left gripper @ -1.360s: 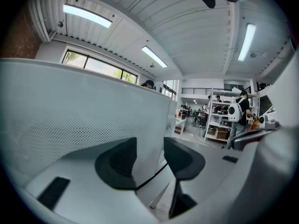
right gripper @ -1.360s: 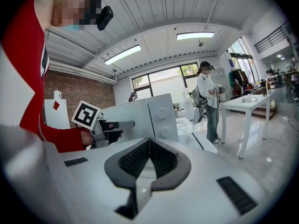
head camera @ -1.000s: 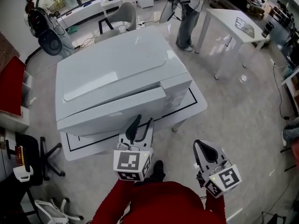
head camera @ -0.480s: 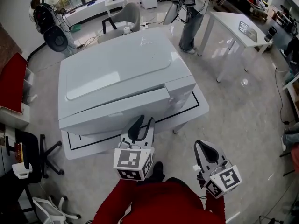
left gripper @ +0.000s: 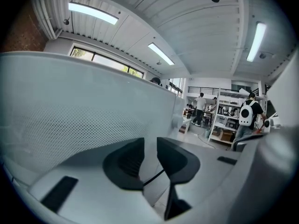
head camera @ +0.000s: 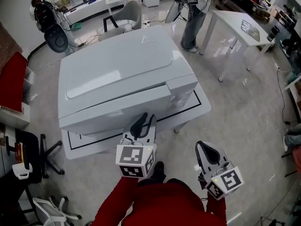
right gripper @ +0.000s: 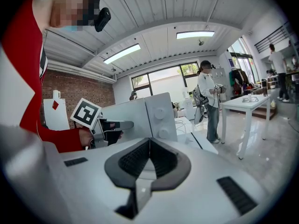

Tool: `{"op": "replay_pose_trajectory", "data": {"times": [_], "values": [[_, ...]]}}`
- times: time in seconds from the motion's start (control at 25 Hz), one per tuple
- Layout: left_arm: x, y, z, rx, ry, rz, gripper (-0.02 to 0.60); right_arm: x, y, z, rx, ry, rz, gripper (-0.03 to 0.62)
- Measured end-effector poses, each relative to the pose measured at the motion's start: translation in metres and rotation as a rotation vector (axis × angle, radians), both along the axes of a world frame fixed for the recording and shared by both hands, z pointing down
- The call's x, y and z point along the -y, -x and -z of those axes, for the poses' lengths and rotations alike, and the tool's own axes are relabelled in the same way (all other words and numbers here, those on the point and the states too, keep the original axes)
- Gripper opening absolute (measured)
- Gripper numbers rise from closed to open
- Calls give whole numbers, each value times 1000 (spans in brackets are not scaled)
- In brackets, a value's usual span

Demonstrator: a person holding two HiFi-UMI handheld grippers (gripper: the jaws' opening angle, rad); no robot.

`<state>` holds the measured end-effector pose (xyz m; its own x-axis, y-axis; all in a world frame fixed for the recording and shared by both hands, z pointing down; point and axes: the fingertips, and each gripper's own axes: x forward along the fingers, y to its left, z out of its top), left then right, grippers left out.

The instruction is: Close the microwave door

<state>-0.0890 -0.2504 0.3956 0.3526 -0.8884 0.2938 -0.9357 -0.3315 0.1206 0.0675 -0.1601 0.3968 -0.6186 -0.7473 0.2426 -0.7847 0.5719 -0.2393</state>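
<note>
While the left gripper (head camera: 144,120) draws its jaws closed, with a slim gap between them and nothing in it, it points at the front of the microwave (head camera: 117,69), close against the door (head camera: 113,109); whether it touches cannot be told. That door lies flush with the control panel (head camera: 181,91) in the head view, and its dotted surface fills the left half of the left gripper view. The microwave stands on a white table (head camera: 200,108) marked with a black outline. The right gripper (head camera: 207,150) hangs well apart from the microwave, off to the right, its jaws pressed together and empty. Its own view shows two round knobs (right gripper: 161,113) on the panel.
</note>
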Motion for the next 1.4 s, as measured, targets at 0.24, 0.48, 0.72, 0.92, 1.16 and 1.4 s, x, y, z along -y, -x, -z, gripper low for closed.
{"op": "replay_pose_trajectory", "data": {"times": [0.24, 0.48, 0.72, 0.92, 1.16, 1.4], "values": [[3, 5, -2, 23, -2, 18, 26, -3, -1, 1, -4, 1, -6, 14], [5, 6, -3, 47, -6, 21, 9, -4, 3, 1, -3, -1, 1, 14], [7, 7, -3, 47, -2, 29, 9, -4, 3, 1, -4, -2, 4, 15], [16, 7, -1, 13, 16, 32, 8, -3, -2, 0, -3, 2, 0, 14], [15, 6, -1, -7, 17, 40, 8, -2, -4, -3, -3, 10, 4, 14], [17, 7, -2, 8, 13, 81, 8, 1, -2, -2, 0, 2, 19, 14]]}}
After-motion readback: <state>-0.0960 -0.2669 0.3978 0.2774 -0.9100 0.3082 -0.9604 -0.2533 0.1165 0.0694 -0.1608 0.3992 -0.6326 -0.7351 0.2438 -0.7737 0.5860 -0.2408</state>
